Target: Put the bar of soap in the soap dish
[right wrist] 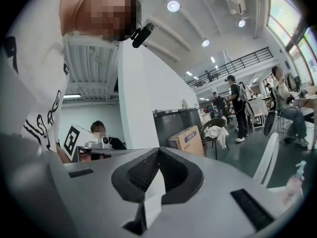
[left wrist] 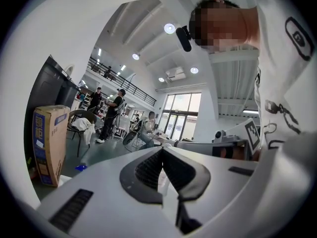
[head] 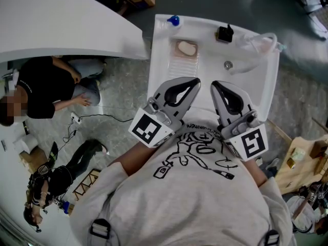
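In the head view a pale bar of soap (head: 187, 48) lies on a small pinkish soap dish (head: 178, 45), at the far end of the ribbed strip of a white sink unit (head: 159, 60). Both grippers are held close to the person's chest, well short of the soap, and point level over the near edge of the sink. My left gripper (head: 196, 80) (left wrist: 162, 150) is shut with nothing between its pads. My right gripper (head: 213, 84) (right wrist: 158, 149) is beside it, also shut and empty. Neither gripper view shows the soap or the dish.
On the sink unit are a blue item (head: 174, 20), a black object (head: 224, 33), a drain (head: 228, 64) and a clear plastic piece (head: 262, 42). A white curved counter (head: 61, 24) stands to the left. People sit on the floor at the left (head: 46, 88).
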Demonstrator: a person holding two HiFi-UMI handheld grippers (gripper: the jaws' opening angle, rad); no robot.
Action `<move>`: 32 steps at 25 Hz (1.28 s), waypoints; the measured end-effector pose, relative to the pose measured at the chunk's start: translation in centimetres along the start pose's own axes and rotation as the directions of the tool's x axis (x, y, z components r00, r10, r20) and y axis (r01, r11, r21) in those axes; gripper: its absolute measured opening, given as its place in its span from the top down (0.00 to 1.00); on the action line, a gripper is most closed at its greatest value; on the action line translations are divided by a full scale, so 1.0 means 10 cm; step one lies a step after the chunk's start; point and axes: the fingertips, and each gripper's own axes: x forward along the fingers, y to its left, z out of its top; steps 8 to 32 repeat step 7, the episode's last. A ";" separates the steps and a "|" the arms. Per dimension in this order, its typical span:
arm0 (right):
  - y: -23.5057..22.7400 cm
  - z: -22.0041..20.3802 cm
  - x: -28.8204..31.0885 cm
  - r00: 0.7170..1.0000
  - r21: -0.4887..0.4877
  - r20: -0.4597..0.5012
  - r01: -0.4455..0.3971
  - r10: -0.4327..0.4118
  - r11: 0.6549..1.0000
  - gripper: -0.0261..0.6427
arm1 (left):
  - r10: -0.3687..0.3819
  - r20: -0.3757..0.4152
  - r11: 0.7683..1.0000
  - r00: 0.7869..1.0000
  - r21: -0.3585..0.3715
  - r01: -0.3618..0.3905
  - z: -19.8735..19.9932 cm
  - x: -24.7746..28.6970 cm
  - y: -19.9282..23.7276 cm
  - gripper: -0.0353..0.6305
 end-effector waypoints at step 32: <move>0.01 -0.03 0.02 1.000 -0.009 -0.010 -0.002 0.002 1.000 0.93 | -0.001 0.001 1.000 1.000 -0.004 0.001 0.00 -0.01 0.00 0.94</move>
